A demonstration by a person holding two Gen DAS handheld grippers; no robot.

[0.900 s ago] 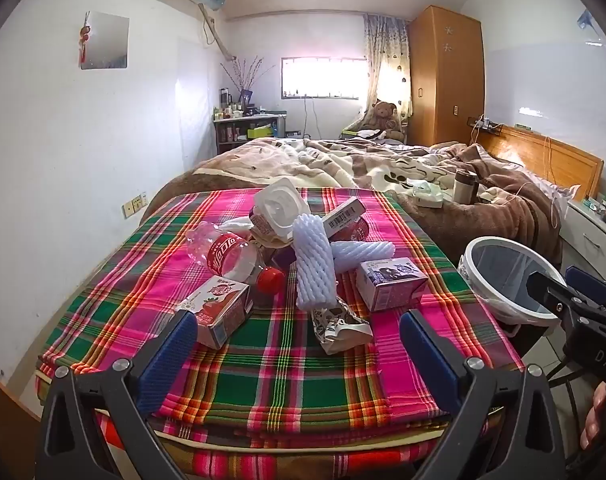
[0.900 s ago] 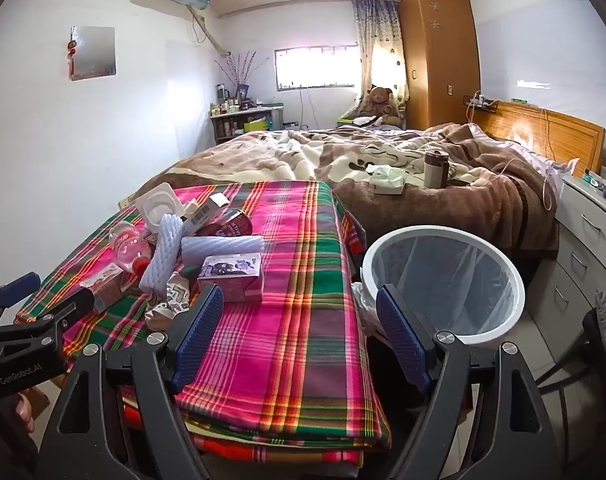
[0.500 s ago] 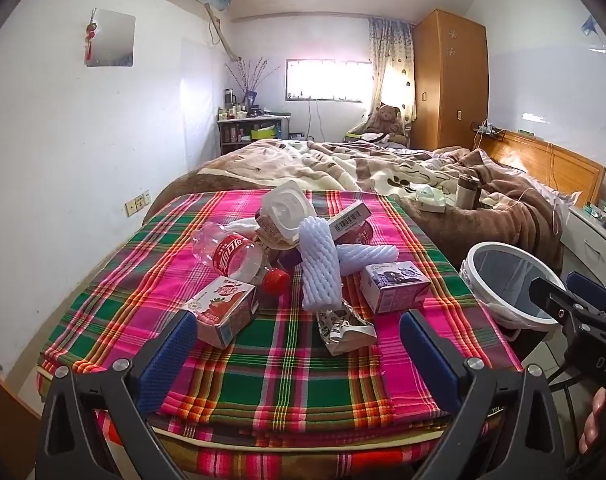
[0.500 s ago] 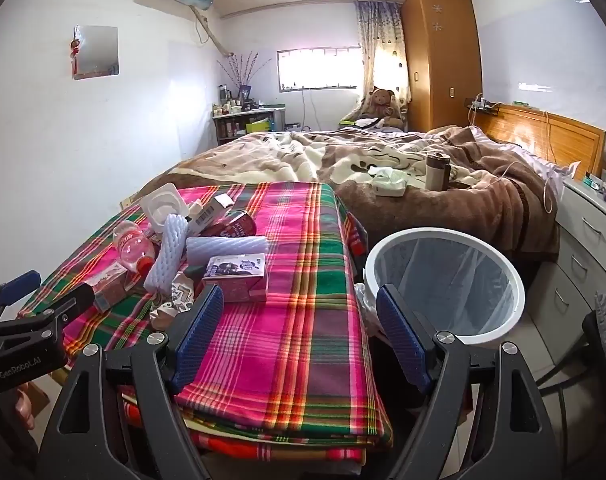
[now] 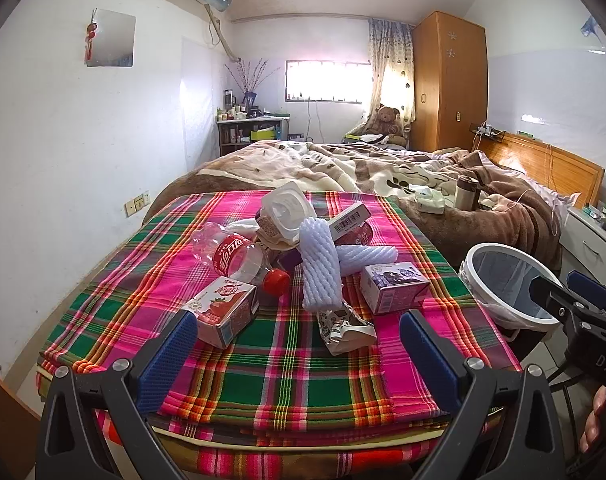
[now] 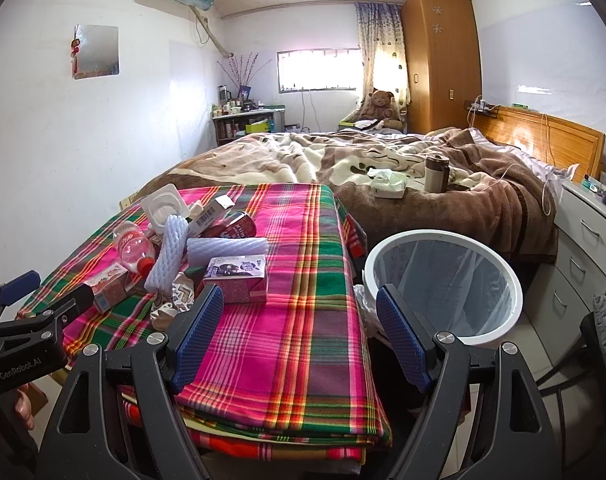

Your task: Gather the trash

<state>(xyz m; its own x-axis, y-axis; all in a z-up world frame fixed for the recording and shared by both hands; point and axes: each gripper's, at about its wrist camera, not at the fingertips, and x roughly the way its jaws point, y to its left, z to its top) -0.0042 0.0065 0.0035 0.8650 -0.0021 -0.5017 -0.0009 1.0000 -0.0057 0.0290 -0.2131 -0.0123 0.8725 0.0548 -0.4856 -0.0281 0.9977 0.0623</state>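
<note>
Both the left gripper (image 5: 295,354) and right gripper (image 6: 299,332) hang with jaws spread wide, gripping nothing. Trash, including a strawberry milk carton (image 5: 223,310), lies heaped on the plaid cloth (image 5: 283,376) beside a bag-lined white bin (image 6: 443,284).

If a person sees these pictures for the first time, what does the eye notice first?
First, the bright plaid cloth with a heap of trash in its middle: a clear cola bottle, white foam sleeves and small cartons. Next, the white trash bin to its right, lined with a bag.
</note>
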